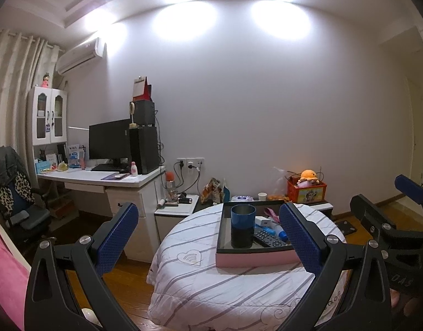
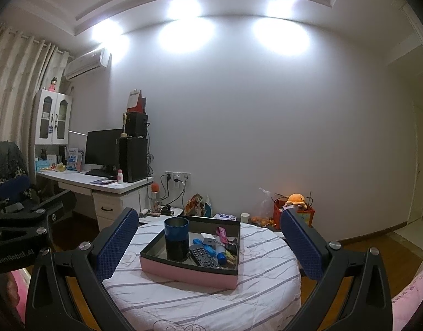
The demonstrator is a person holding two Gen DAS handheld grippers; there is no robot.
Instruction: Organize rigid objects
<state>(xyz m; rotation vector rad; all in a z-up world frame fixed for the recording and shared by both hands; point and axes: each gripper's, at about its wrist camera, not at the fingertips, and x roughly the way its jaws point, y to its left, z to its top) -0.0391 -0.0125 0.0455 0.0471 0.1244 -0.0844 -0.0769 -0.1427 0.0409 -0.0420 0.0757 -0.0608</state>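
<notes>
A pink box (image 1: 255, 259) (image 2: 183, 271) with a dark inside sits on a round table under a striped white cloth (image 1: 211, 289) (image 2: 200, 300). In it stand a blue and black cup (image 1: 242, 225) (image 2: 176, 238), a black remote (image 1: 269, 237) (image 2: 204, 256), a white charger (image 2: 208, 238), a blue tube (image 2: 204, 246) and keys on a pink strap (image 2: 223, 234). My left gripper (image 1: 208, 237) is open and empty, held back from the box. My right gripper (image 2: 208, 242) is open and empty, also short of the box.
A white desk (image 1: 106, 182) with monitor and speakers stands at the left, an office chair (image 1: 15, 207) beside it. A low side table (image 1: 178, 207) and a red toy box (image 1: 306, 190) with an orange plush are behind the round table. Wooden floor surrounds it.
</notes>
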